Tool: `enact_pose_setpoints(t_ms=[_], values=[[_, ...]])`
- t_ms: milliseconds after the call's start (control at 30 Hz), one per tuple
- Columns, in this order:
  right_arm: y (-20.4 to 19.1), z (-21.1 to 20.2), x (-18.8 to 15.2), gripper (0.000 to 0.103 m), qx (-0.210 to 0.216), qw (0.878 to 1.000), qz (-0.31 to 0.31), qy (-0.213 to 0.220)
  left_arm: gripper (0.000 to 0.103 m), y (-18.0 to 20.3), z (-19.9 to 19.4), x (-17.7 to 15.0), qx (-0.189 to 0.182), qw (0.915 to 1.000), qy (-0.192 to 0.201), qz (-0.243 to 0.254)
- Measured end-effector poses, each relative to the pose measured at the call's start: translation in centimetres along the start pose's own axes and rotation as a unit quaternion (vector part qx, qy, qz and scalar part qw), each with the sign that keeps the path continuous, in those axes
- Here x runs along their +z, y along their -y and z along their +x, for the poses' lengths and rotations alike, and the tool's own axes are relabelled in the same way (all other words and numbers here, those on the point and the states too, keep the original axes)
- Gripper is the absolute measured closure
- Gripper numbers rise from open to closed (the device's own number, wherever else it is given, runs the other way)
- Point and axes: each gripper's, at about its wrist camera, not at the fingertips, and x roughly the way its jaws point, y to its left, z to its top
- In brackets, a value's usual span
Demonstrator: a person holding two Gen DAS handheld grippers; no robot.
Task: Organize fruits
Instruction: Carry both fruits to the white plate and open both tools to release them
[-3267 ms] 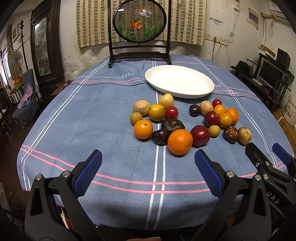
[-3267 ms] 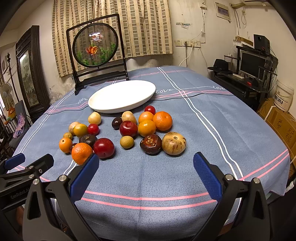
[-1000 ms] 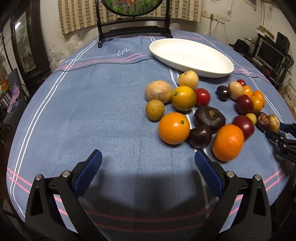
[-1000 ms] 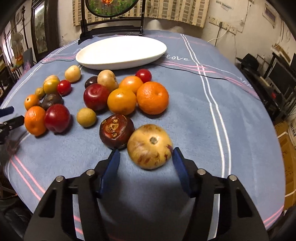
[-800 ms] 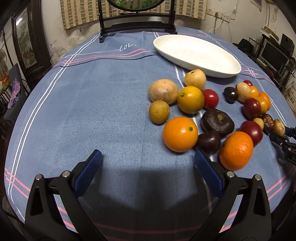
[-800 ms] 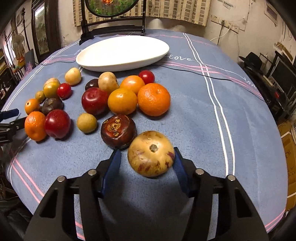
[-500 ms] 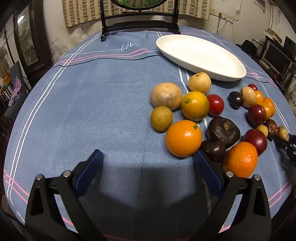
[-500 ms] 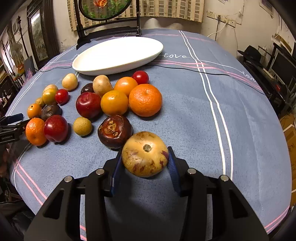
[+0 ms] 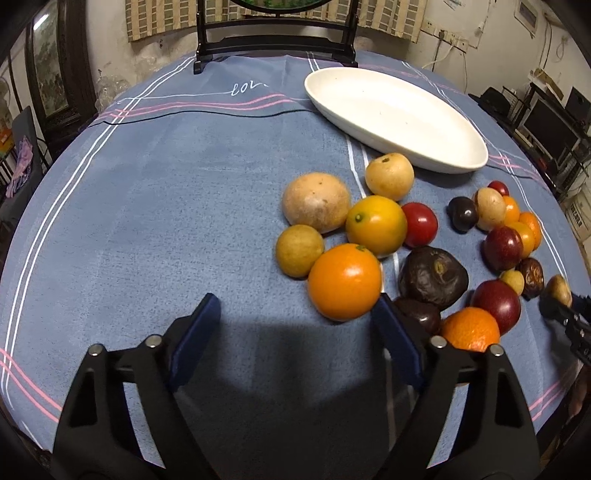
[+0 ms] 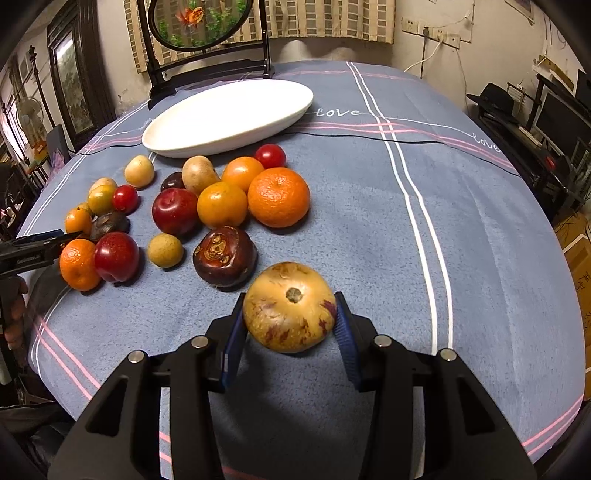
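Note:
Several fruits lie in a loose cluster on the blue tablecloth in front of an empty white oval plate (image 9: 463, 162) (image 10: 207, 147). My right gripper (image 10: 290, 299) is shut on a tan fruit with purple flecks (image 10: 290, 321), with a blue pad pressed to each side. A dark brown fruit (image 10: 224, 256) sits just left of it. My left gripper (image 9: 295, 301) is open with its jaws closing. A large orange (image 9: 345, 282) lies just ahead of its right fingertip (image 9: 384, 306), and the left pad is well clear of it. A small dark fruit (image 9: 419, 314) sits behind that right finger.
A dark wooden stand with a round fish picture (image 10: 203, 22) stands at the table's far edge behind the plate. The cloth's left half (image 9: 166, 203) holds no fruit. Shelves with monitors (image 10: 561, 110) are off the table's right side. A person's hand (image 10: 14, 306) holds the left gripper at the near left edge.
The right jaws have closed onto the tan flecked fruit. The left gripper has moved in toward the large orange, and its jaws have narrowed.

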Motion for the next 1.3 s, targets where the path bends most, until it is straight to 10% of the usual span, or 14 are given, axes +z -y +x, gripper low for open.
enact_pose_setpoints(t_ms=[133, 333, 1300], values=[[0.0, 0.0, -0.2, 0.058, -0.001, 1.0, 0.002, 0.0, 0.055, 0.8, -0.4, -0.1, -0.026, 0.9995, 0.008, 0.018], [-0.4, 0.1, -0.2, 0.058, 0.001, 1.0, -0.001, -0.002, 0.065, 0.9, -0.3, -0.1, -0.044, 0.9989, 0.01, 0.015], [-2.2, -2.6, 4.3, 0.058, 0.053, 0.996, -0.016, 0.067, 0.066, 0.8, -4.4, 1.4, -0.101, 0.9936, 0.047, 0.018]])
